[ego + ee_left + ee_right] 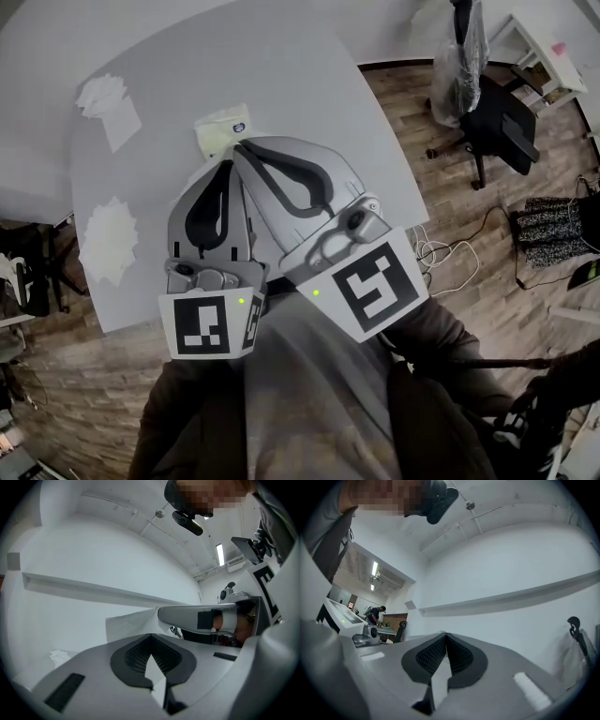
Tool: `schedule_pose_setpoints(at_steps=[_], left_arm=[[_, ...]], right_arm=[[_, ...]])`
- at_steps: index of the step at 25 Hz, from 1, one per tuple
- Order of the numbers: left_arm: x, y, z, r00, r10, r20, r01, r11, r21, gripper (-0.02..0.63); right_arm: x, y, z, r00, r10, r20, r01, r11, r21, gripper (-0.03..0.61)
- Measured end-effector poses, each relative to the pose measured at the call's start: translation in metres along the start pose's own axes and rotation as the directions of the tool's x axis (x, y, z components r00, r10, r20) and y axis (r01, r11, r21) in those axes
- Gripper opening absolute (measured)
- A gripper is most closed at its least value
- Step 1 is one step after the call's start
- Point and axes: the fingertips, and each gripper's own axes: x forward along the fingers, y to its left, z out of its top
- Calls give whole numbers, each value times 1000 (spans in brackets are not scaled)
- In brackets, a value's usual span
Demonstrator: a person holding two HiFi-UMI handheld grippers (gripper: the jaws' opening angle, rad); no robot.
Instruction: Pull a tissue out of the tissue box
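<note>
Grey table (pixel 309 84) with a curved edge stood on wood-plank floor (pixel 450 216). Black office chair (pixel 497 127) sat upper right, white shelf unit (pixel 539 52) behind it, cables (pixel 436 251) lay on the floor. White wall (pixel 511 564) carried a long ledge (pixel 511 595). Ceiling strip light (pixel 219 554) was lit.

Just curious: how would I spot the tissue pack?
Look at the big grey table. Just beyond the tip of the right tongs lies the tissue pack: pale yellow with a small blue mark, unlike the two loose white tissues farther left.
</note>
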Motion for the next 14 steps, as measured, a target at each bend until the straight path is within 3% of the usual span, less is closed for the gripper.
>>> schedule_pose_setpoints(at_steps=[14], left_arm=[[1, -8, 2, 1000, -7, 2, 7, 1000, 10, -2]], right_arm=[[-6, -2, 3, 1000, 2, 6, -2, 1000, -6, 2]])
